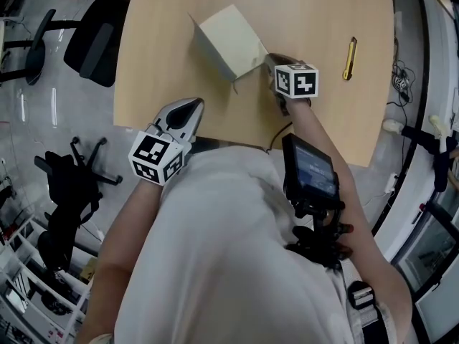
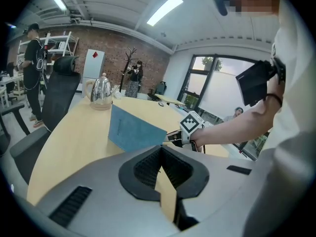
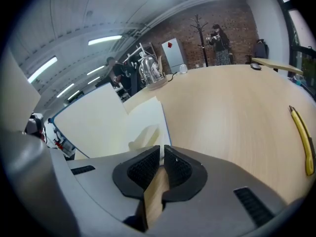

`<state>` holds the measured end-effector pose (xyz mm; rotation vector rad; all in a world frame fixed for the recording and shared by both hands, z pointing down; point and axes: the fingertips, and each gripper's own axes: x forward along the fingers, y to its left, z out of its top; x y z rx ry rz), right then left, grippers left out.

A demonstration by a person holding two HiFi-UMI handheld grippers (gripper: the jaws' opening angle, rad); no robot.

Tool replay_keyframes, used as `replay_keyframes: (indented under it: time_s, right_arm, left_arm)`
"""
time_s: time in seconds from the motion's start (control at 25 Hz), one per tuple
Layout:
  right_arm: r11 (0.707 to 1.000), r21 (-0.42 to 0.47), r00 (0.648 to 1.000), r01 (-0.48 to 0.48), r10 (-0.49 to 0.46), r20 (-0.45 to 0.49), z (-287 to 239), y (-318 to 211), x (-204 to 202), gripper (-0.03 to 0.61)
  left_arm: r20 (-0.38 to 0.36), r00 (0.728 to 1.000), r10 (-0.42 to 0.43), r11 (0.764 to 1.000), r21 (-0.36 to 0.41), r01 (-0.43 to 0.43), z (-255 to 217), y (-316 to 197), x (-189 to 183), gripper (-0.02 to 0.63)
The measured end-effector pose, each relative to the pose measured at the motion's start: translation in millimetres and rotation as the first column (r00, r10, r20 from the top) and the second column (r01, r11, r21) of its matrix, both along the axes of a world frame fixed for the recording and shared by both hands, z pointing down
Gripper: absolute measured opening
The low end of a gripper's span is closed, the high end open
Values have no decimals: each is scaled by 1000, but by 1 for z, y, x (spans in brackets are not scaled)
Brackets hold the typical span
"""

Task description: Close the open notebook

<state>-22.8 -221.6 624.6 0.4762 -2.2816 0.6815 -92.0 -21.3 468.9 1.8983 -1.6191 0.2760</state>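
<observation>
Broadly, shows a pale wooden table (image 1: 323, 120) across the upper part of the head view, almost bare, which likely gives the cover room to swing. Puts a black office chair (image 1: 93, 41) at upper left, standing off the table edge and out of the way.

Places the notebook (image 1: 229, 38) at upper middle of the table, part open, with its blue-backed cover raised at a steep tilt over the cream pages, so judged midway through closing. Sets the right gripper (image 1: 268, 58) at the cover's near right corner, tongs pressed almost together and pinching that thin edge, probably to guide the cover over instead of letting it fall. Holds the left gripper (image 1: 192, 107) low at the table's near edge, left of centre and well apart from the notebook, tongs pressed together on nothing, seemingly not needed for this step.

Has a steel kettle (image 2: 101, 92) at the table's far end in the left gripper view and a yellow pen-like tool (image 1: 349, 57) toward the right edge, both clear of the cover's path.

Offers no legible writing: only black-and-white square markers on the gripper cubes, a red diamond on a white panel (image 2: 94, 63) at upper left of the left gripper view, and a chest-mounted screen (image 1: 310, 167) too small to read.
</observation>
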Motion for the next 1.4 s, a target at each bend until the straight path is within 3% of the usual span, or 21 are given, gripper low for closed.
replay_keyframes:
  time_s: [0.2,0.32,0.48,0.6,0.72,0.8,0.88,0.96,1.16,1.24,1.4]
  right_arm:
    - [999,21,999,26,-27,37,-4,1,-2,28]
    - [1000,10,996,6,-7,88,-14,2,3,89]
    - [998,22,985,-55,51,165,-39,4,15,94]
    - [990,78,964,-115,93,248,-72,-3,21,94]
    - [990,97,938,-104,66,339,-103,0,12,94]
    - [987,149,945,-54,2,327,-110,6,2,97]
    - [972,236,967,20,-79,243,-104,13,-6,97]
    - [961,268,981,65,-111,158,-87,15,-10,99]
    - [995,103,982,-4,-15,188,-60,4,-7,107]
    - [997,74,980,-19,3,198,-57,2,-8,43]
    - [998,33,982,-58,51,185,-43,-5,-1,38]
  left_arm:
    - [6,1000,10,1000,-5,-10,1,-2,3,5]
    - [6,1000,25,1000,3,-25,-1,-5,7,5]
    - [6,999,46,999,15,-46,-2,-5,11,5]
    - [3,998,57,998,25,-57,-2,-5,10,5]
    - [-1,998,62,998,31,-62,-2,-4,10,5]
    - [0,998,65,997,36,-65,-3,-2,10,5]
    - [1,998,59,997,41,-59,-4,1,9,5]
    - [3,999,41,998,41,-41,-5,7,5,5]
    - [6,1000,-11,1000,25,11,-2,23,-9,5]
    - [6,1000,-31,999,16,31,1,29,-14,5]
    - [2,999,-49,999,12,49,2,32,-16,5]
